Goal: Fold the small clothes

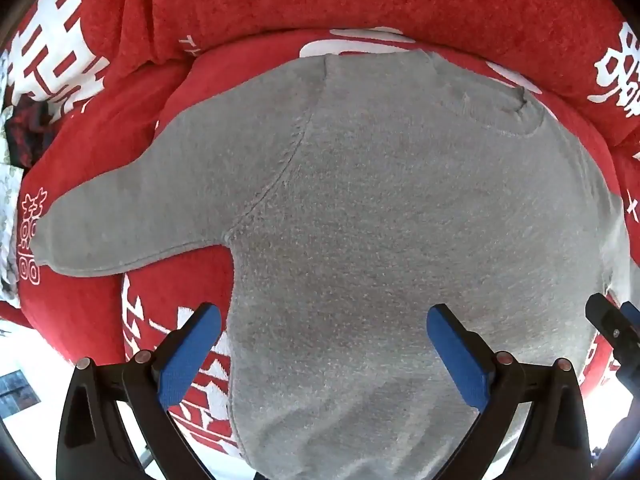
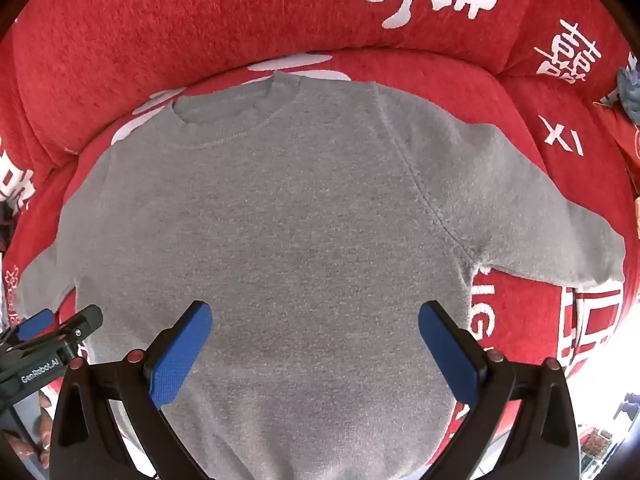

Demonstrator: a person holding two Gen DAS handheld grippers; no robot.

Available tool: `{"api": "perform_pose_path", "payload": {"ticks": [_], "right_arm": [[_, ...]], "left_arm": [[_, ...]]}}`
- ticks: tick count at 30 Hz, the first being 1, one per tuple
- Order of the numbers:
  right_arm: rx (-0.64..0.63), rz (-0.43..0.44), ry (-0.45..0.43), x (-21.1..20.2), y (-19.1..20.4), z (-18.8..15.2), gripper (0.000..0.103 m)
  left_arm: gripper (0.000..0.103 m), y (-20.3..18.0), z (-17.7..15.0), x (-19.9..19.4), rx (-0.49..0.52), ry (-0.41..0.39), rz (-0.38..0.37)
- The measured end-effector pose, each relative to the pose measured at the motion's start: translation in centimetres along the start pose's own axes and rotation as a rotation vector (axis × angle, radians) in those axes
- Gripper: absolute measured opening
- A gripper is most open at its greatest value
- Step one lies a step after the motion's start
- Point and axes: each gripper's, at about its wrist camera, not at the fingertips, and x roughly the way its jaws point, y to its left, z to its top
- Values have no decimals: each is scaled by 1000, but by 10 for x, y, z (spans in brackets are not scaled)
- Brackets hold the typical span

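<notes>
A small grey sweater (image 1: 400, 216) lies flat and spread out on a red sofa seat, collar at the far side, hem near me. It also shows in the right wrist view (image 2: 288, 220). Its left sleeve (image 1: 132, 220) sticks out to the left and its right sleeve (image 2: 540, 216) to the right. My left gripper (image 1: 324, 340) is open and empty above the lower left part of the sweater. My right gripper (image 2: 316, 336) is open and empty above the lower middle. Each gripper shows at the edge of the other's view.
The red sofa cover (image 2: 200, 32) with white characters has a raised back cushion just behind the collar. A dark patterned cloth (image 1: 28, 136) lies at the far left. A grey-blue item (image 2: 630, 92) sits at the far right. The seat's front edge drops to a bright floor.
</notes>
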Motion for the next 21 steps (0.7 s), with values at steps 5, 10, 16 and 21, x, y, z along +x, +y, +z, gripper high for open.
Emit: {"api": "perform_pose_path", "payload": {"ticks": [5,10,16,21], "right_arm": [[-3,5,0,0,0,-2,103],[-5,8,0,0,-3,-5,103],[-1,9,-3,-1,2,-8,103],[-5,8,-3,-2,3,-8,103]], "left_arm": [[103,2,1,-2,0,-1,3],[103,0,1,-3,-1,2,22],[103,0,-5,-7,4,-1,17],[103,0,-5,-8,-1,-4,18]]}}
